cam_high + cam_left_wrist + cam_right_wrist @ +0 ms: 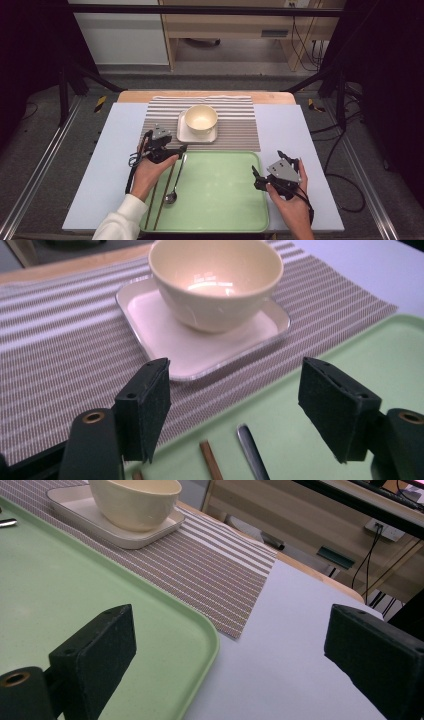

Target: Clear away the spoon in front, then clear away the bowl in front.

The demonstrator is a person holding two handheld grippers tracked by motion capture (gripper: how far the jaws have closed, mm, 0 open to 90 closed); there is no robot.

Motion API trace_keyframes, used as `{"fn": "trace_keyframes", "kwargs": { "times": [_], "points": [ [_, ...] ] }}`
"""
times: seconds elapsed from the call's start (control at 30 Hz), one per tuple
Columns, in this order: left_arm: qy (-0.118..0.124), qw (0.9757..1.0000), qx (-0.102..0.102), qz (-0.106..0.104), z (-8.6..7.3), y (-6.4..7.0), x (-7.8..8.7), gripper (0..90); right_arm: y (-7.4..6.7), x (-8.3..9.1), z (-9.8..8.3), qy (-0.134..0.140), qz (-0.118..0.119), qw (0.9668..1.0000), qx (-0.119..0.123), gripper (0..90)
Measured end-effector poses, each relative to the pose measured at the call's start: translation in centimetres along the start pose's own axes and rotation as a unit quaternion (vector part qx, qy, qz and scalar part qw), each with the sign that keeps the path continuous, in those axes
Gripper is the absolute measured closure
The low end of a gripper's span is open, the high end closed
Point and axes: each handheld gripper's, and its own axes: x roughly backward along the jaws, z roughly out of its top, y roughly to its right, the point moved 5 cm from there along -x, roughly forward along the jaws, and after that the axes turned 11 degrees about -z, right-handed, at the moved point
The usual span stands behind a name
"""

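High view: both grippers hover over the green tray [220, 200], the spoon [172, 187] and chopsticks [161, 197] lying at its left end.

From above, the left gripper [176, 149] sits over the tops of the chopsticks and spoon handle, while the right gripper [257, 176] hangs near the tray's right edge. The left gripper view looks between jaws standing apart with nothing in them, at the handle ends on the tray and, beyond, the cream bowl [216, 280] on its square plate [165, 335] atop the striped mat [60, 350]. The right gripper view shows wide-open, empty jaws straddling the tray's corner and bare table [295, 645].
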Motion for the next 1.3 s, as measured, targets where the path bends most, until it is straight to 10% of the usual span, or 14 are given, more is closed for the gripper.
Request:
{"fn": "trace_keyframes", "kwargs": {
  "times": [0.7,1.3],
  "points": [
    [0.005,0.9994,-0.027,0.023,6.2,-1.0,-3.4,27.1,-0.3,-0.5,0.1,-0.007,0.010,0.9999,0.000,6.5],
    [0.009,0.9979,-0.003,0.064,7.7,-4.4,-7.0,28.4,-0.4,-0.5,0.1,-0.006,0.011,0.9999,0.002,6.5]
  ]
}}
